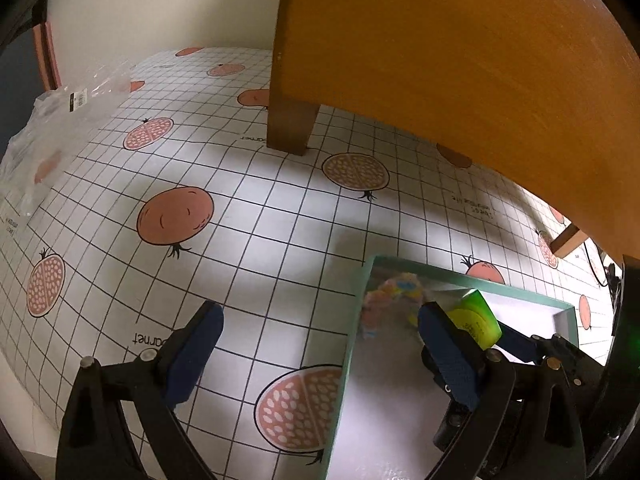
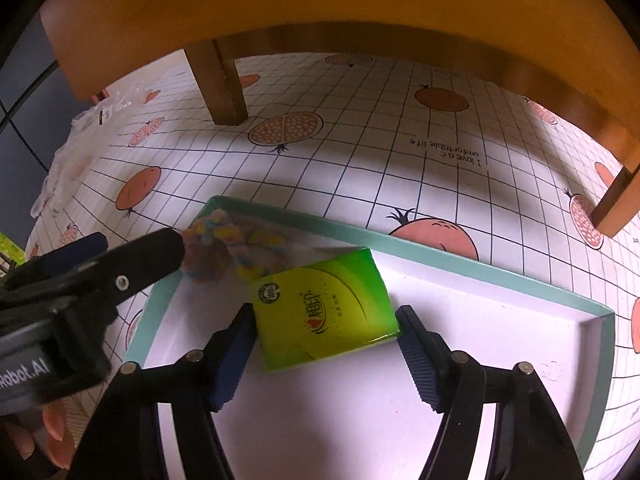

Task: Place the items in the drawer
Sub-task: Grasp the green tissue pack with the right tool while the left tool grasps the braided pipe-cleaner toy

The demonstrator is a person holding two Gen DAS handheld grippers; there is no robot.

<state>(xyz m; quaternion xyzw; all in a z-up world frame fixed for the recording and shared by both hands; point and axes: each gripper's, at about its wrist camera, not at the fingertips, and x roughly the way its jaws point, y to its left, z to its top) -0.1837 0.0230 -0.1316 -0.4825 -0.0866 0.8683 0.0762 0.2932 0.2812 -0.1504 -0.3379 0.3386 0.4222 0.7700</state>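
A green tissue pack (image 2: pixel 326 312) sits low inside the teal-rimmed white drawer (image 2: pixel 480 272), between the fingertips of my right gripper (image 2: pixel 326 344), which touch both its sides. A colourful fluffy item (image 2: pixel 232 248) lies in the drawer's far left corner. My left gripper (image 1: pixel 324 340) is open and holds nothing; it straddles the drawer's left rim (image 1: pixel 352 340), one finger over the tablecloth and one inside. The left wrist view also shows the fluffy item (image 1: pixel 388 300) and the pack (image 1: pixel 476 316), tilted behind my finger.
A wooden furniture top (image 2: pixel 320 0) overhangs the drawer, with legs (image 2: pixel 220 84) standing on the pomegranate-print grid cloth (image 1: pixel 260 208). A crumpled clear plastic bag (image 1: pixel 52 128) lies at the far left. A person's fingers (image 2: pixel 52 436) show at the lower left.
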